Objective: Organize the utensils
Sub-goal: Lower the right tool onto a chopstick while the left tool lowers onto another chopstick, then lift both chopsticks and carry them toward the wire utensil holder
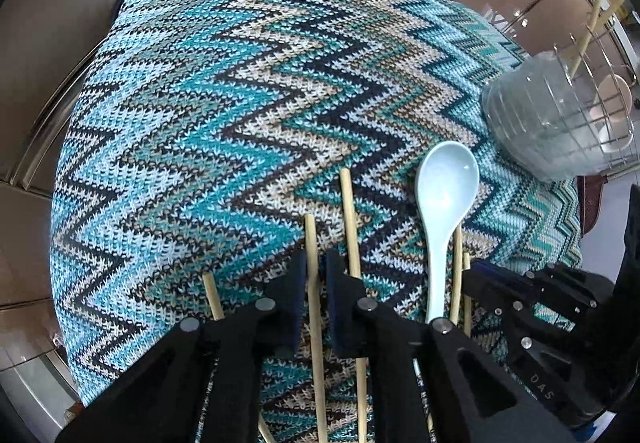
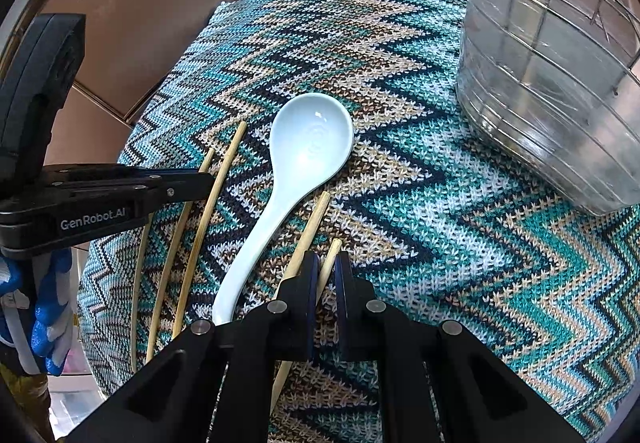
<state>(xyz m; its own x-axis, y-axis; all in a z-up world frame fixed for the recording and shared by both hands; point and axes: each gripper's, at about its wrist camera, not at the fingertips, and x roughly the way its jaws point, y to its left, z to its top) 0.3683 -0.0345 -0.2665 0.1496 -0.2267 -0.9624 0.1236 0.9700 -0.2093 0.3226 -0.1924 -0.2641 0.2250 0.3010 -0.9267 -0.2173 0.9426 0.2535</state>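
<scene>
Gripping one chopstick (image 1: pixel 314 283) each, the left gripper (image 1: pixel 316 275) and right gripper (image 2: pixel 326 275) pinch sticks (image 2: pixel 326 271) between closed fingers, spoon (image 2: pixel 304 159) lying between them, apparently bound for the holder (image 2: pixel 552 83) beyond.

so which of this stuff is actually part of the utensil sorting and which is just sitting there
Part of the job:
chopsticks
pale blue spoon
wire holder
left gripper
right gripper

Just there:
zigzag knit cloth
brown floor tiles
</scene>
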